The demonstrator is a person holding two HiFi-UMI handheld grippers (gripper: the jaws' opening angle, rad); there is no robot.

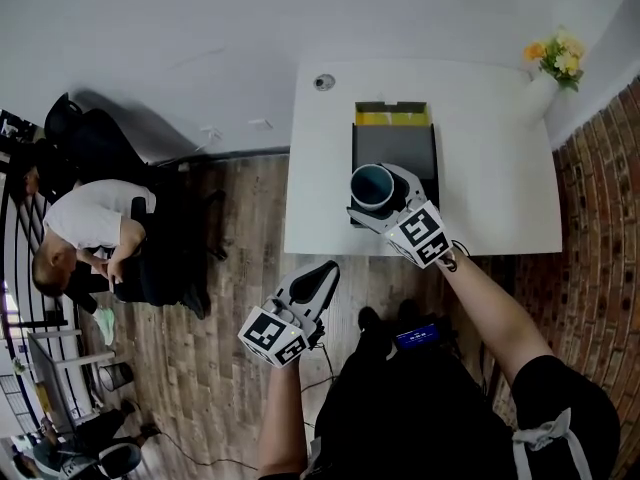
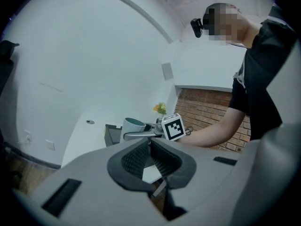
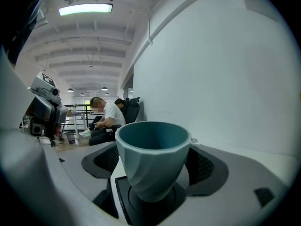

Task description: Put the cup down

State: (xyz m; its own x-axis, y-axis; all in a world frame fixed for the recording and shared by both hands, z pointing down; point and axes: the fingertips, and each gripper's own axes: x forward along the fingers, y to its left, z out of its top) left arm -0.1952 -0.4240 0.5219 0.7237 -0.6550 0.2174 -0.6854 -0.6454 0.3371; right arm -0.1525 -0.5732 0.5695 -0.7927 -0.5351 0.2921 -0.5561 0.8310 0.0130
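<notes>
Your right claw spread around upright teal cup on black box, table's near edge, left claw pressed together.

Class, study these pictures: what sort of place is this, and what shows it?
Probably an open-plan office or lab: a white table, a seated person bent over something nearby, and strip lights along a long ceiling.

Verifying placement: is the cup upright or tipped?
Upright. The cup stands rim-up, mouth level, its base in the round recess of the black tray.
</notes>
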